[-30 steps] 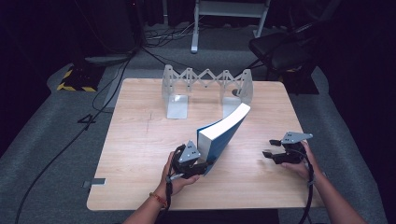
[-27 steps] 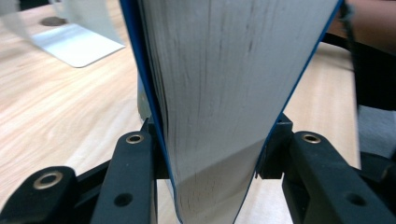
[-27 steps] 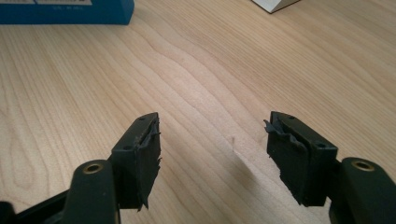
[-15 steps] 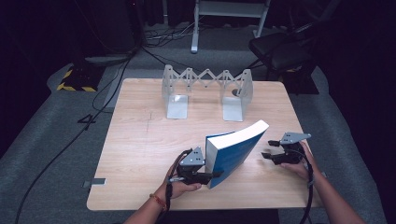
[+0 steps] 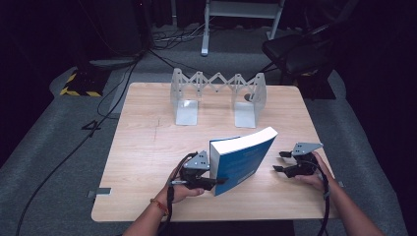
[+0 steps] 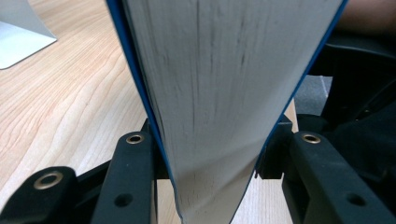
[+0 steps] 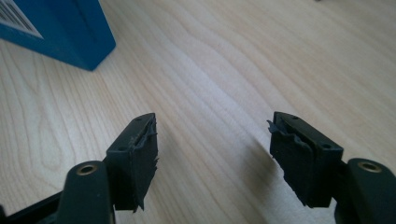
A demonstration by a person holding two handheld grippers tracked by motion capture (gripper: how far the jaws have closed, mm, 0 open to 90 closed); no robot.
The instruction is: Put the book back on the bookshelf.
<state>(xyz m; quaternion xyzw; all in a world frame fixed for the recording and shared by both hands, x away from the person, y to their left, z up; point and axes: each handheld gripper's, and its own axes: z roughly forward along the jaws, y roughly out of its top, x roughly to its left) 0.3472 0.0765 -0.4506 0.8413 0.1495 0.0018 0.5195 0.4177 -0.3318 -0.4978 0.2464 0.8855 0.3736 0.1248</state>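
Note:
A thick blue book [image 5: 241, 158] stands tilted on the wooden table [image 5: 147, 147], its white page edge on top. My left gripper [image 5: 212, 181] is shut on the book's lower left corner. In the left gripper view the book's page block [image 6: 224, 93] rises between both black jaws, with the blue cover against each one. My right gripper [image 5: 279, 161] rests on the table just right of the book, open with nothing between its fingers. In the right gripper view its own gripper [image 7: 212, 144] spans bare wood, and a blue corner of the book [image 7: 60, 28] sits at the upper left.
A grey metal expanding book rack [image 5: 219, 96] stands at the back middle of the table, with upright end plates on each side. A dark chair [image 5: 300, 49] and cables [image 5: 118, 73] lie on the floor beyond the table's far edge.
The book has swung down and to the right, from pointing toward the rack to leaning low near the right gripper. The left gripper kept hold of it. The right gripper stayed put.

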